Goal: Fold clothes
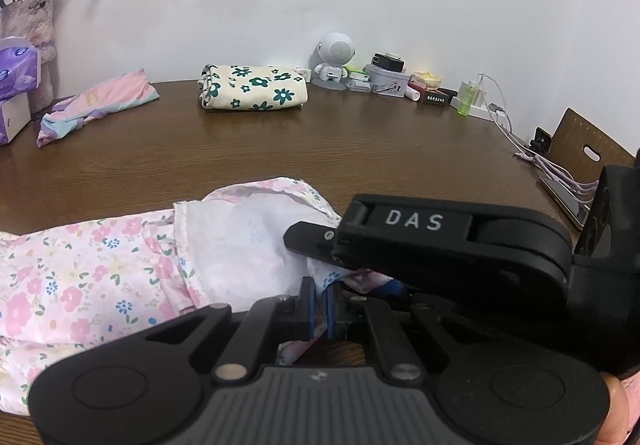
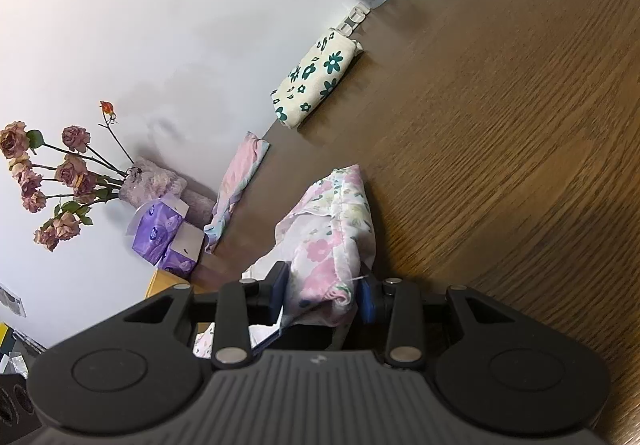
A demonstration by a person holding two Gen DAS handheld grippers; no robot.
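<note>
The left hand-held gripper [image 1: 319, 309] pinches a thin bit of the pink flowered cloth [image 1: 100, 277] between its blue pads [image 1: 306, 307]. The right hand-held gripper [image 1: 316, 245] reaches in from the right side and lies on top of the same cloth, just above the left one. The cloth spreads out to the left on the brown worktop [image 1: 360, 149]. Far back sits a folded cream cloth with green flowers [image 1: 253, 88]. A rumpled pink cloth [image 1: 96, 105] lies near the left edge. A little white robot toy [image 1: 334, 59] stands by the wall, beside some small boxes [image 1: 390, 79].
</note>
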